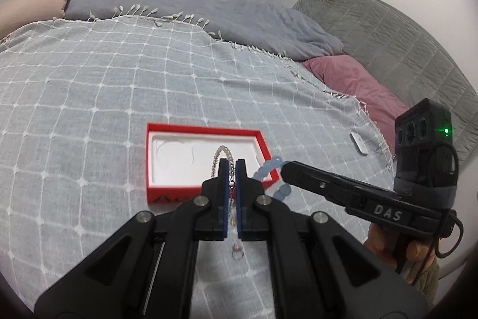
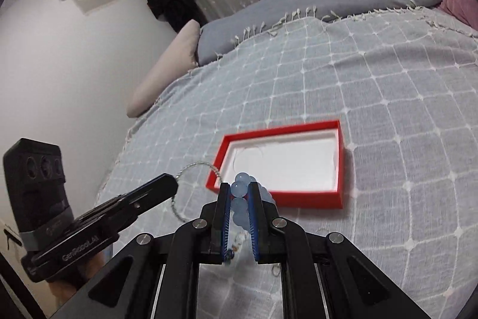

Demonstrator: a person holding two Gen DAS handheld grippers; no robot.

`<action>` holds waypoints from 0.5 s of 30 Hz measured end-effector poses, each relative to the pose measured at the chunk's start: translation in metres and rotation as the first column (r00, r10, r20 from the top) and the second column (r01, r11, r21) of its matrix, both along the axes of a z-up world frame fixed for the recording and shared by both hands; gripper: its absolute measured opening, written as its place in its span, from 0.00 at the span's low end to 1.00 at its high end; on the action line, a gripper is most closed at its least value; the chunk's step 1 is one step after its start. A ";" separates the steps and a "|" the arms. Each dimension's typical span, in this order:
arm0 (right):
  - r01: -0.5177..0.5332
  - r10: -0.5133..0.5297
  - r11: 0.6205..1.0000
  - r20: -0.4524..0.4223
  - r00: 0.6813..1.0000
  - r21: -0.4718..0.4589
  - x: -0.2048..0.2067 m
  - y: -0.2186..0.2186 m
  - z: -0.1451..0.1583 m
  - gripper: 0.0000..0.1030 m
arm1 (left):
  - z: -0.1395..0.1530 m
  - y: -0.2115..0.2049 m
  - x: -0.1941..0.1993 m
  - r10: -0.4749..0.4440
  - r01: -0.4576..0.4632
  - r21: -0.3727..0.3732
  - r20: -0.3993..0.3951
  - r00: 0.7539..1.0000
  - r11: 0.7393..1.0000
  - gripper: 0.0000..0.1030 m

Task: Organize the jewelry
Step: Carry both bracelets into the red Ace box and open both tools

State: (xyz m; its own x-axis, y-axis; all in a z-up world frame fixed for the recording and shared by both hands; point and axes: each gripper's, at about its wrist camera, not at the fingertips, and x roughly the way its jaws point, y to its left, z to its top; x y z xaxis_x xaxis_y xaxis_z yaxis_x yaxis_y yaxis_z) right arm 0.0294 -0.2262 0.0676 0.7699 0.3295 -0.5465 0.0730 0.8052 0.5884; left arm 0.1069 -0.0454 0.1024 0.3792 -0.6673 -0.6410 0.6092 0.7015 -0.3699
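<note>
A red box with a white lining lies open on the checked bedspread. My left gripper is shut on a thin silver beaded chain, which loops up above the fingertips and hangs down between the fingers; it hovers above the box's near edge. From the right wrist view the same chain curls out of the left gripper. My right gripper is shut on a pale blue bead bracelet, held above the box's near-left corner.
A small white object lies on the bedspread to the right of the box. A grey-blue blanket, a pink pillow and a grey quilted cushion lie at the back. A wall borders the bed's left side.
</note>
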 end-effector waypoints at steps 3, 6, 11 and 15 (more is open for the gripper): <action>0.011 -0.012 1.000 0.027 1.000 0.009 0.009 -0.012 0.007 0.11 | -0.006 -0.008 0.014 -0.001 0.001 -0.013 -0.007 1.000 1.000 0.04; 0.021 -0.022 0.999 0.042 0.999 0.034 0.019 -0.021 0.008 0.11 | -0.012 -0.012 0.028 0.009 -0.010 -0.040 -0.019 1.000 0.999 0.04; 0.045 -0.047 0.997 0.019 0.999 0.059 0.032 -0.033 -0.009 0.11 | -0.033 -0.021 0.051 0.024 -0.026 -0.042 -0.066 0.998 0.999 0.04; 0.089 -0.086 0.992 -0.045 0.995 0.085 0.040 -0.045 -0.036 0.11 | -0.051 -0.023 0.064 0.048 -0.047 0.008 -0.087 0.995 0.999 0.04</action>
